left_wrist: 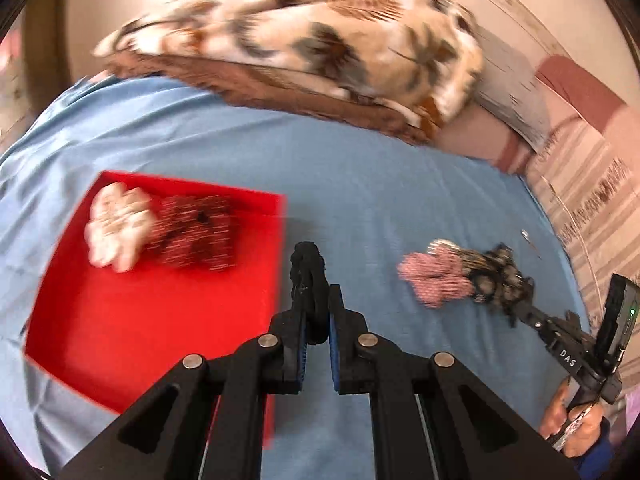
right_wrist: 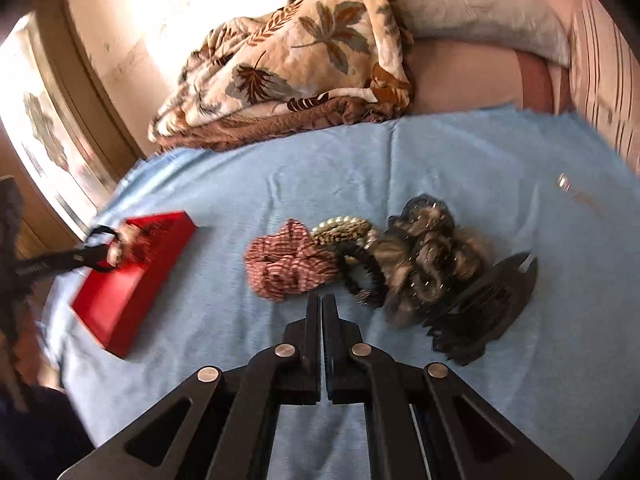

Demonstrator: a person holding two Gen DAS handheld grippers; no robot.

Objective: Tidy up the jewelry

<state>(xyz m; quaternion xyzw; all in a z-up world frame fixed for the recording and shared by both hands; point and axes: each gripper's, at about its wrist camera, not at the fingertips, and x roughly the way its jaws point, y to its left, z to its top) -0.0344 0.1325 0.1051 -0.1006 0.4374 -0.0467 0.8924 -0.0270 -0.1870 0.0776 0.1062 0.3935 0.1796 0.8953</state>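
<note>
A red box (left_wrist: 132, 320) lies on the blue sheet at left, holding a white scrunchie (left_wrist: 118, 226) and a dark red one (left_wrist: 196, 232). My left gripper (left_wrist: 318, 300) is shut on a black hair tie (left_wrist: 308, 276) just right of the box edge. In the right wrist view the box (right_wrist: 132, 284) is at left. A pink checked scrunchie (right_wrist: 286, 266), a beaded clip (right_wrist: 340, 228), a black band (right_wrist: 364, 276), a brown scrunchie (right_wrist: 432, 256) and a black claw clip (right_wrist: 484, 312) lie ahead. My right gripper (right_wrist: 321, 304) is shut and empty, just short of the pile.
A leaf-patterned blanket (right_wrist: 296, 60) is heaped at the back of the bed, with a grey pillow (right_wrist: 480, 12) to its right. A small clear item (right_wrist: 566, 182) lies on the blue sheet (right_wrist: 440, 152) at far right. The right gripper shows in the left view (left_wrist: 520, 308).
</note>
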